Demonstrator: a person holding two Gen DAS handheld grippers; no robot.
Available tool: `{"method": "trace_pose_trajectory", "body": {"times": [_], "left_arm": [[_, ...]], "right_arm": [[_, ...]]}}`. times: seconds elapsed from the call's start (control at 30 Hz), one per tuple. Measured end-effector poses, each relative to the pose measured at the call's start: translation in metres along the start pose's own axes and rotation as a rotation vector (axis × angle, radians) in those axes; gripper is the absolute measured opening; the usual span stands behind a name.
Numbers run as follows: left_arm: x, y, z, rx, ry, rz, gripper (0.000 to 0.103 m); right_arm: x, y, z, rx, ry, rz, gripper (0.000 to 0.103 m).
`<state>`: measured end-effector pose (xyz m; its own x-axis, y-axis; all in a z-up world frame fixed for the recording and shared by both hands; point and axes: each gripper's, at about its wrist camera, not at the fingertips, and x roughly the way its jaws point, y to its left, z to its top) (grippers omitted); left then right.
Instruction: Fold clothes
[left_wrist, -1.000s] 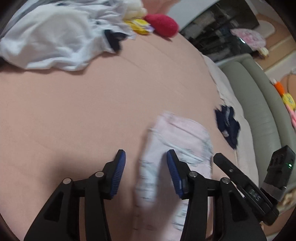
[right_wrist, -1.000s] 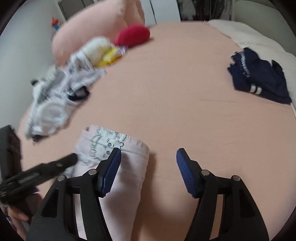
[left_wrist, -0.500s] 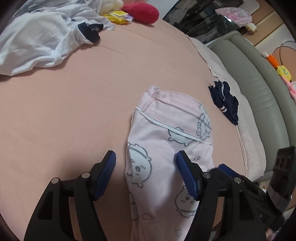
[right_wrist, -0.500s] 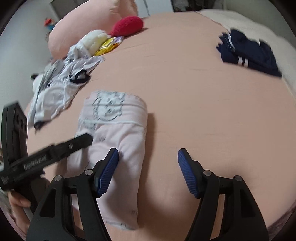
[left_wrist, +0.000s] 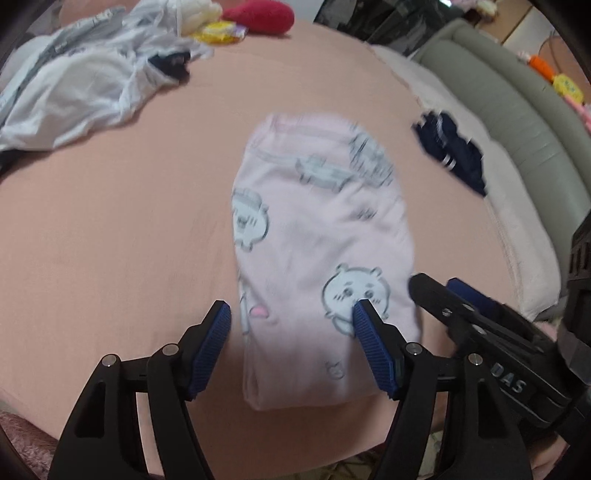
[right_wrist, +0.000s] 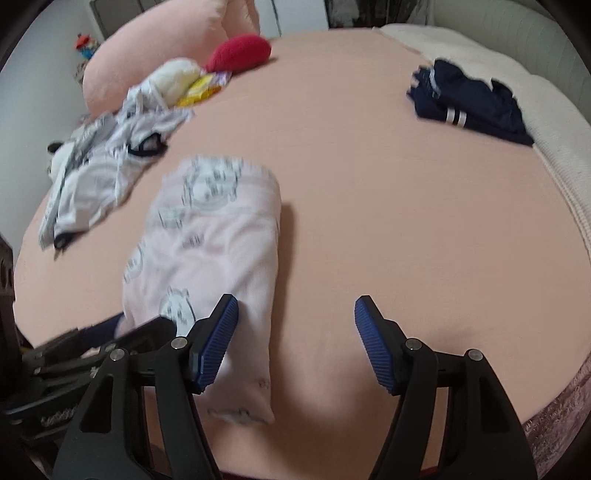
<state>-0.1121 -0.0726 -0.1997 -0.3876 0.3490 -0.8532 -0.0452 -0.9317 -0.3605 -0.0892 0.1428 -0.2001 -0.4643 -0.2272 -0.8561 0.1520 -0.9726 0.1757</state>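
Note:
A folded pink garment with a cartoon animal print (left_wrist: 314, 221) lies lengthwise on the peach bed sheet (left_wrist: 110, 240). My left gripper (left_wrist: 291, 305) hovers over its near end. Its jaws are opening, with the left pad off the cloth's left edge and the right pad above it, neither pressing. My right gripper (right_wrist: 297, 299) stands open at the garment's (right_wrist: 214, 251) right edge, its left pad over the cloth and its right pad over bare sheet. Each gripper shows in the other's view, the right gripper (left_wrist: 443, 291) beside the garment's right edge.
A heap of white clothes (left_wrist: 74, 85) lies far left, with a red cushion (right_wrist: 240, 51), a yellow packet and a pink pillow (right_wrist: 166, 44) behind it. A crumpled navy garment (right_wrist: 469, 99) sits at the right near a cream blanket (right_wrist: 554, 122). The bed's edge is close in front.
The left jaws have spread wider. Both grippers have drawn back along the pink garment toward its near end, which now lies under them. The garment itself lies flat and has not shifted.

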Motion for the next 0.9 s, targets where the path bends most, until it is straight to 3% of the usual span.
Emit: {"method": "trace_pose_trajectory", "body": {"times": [0.07, 0.27, 0.4, 0.53, 0.67, 0.77, 0.9], "left_arm": [[-0.002, 0.006, -0.002, -0.018, 0.004, -0.036, 0.075], [-0.016, 0.022, -0.015, -0.072, -0.01, -0.091, 0.075], [-0.018, 0.023, -0.021, -0.14, -0.078, -0.006, 0.075], [-0.012, 0.011, -0.024, -0.05, -0.08, 0.06, 0.075], [-0.02, 0.026, -0.022, -0.116, -0.105, 0.059, 0.075], [-0.026, 0.044, -0.021, -0.237, -0.146, 0.026, 0.075], [-0.032, 0.045, -0.022, -0.246, -0.167, -0.048, 0.075]], "right_arm": [[0.001, -0.003, -0.004, -0.031, 0.004, 0.001, 0.074], [-0.01, -0.01, -0.007, -0.046, -0.002, 0.015, 0.075], [-0.019, 0.006, -0.011, -0.118, -0.042, 0.024, 0.075], [0.001, 0.019, -0.021, -0.224, -0.008, -0.055, 0.079], [0.002, -0.006, -0.024, -0.162, 0.012, -0.024, 0.085], [-0.011, -0.018, -0.014, -0.105, -0.023, -0.12, 0.075], [-0.017, -0.017, -0.009, -0.083, -0.047, -0.035, 0.075]]}}
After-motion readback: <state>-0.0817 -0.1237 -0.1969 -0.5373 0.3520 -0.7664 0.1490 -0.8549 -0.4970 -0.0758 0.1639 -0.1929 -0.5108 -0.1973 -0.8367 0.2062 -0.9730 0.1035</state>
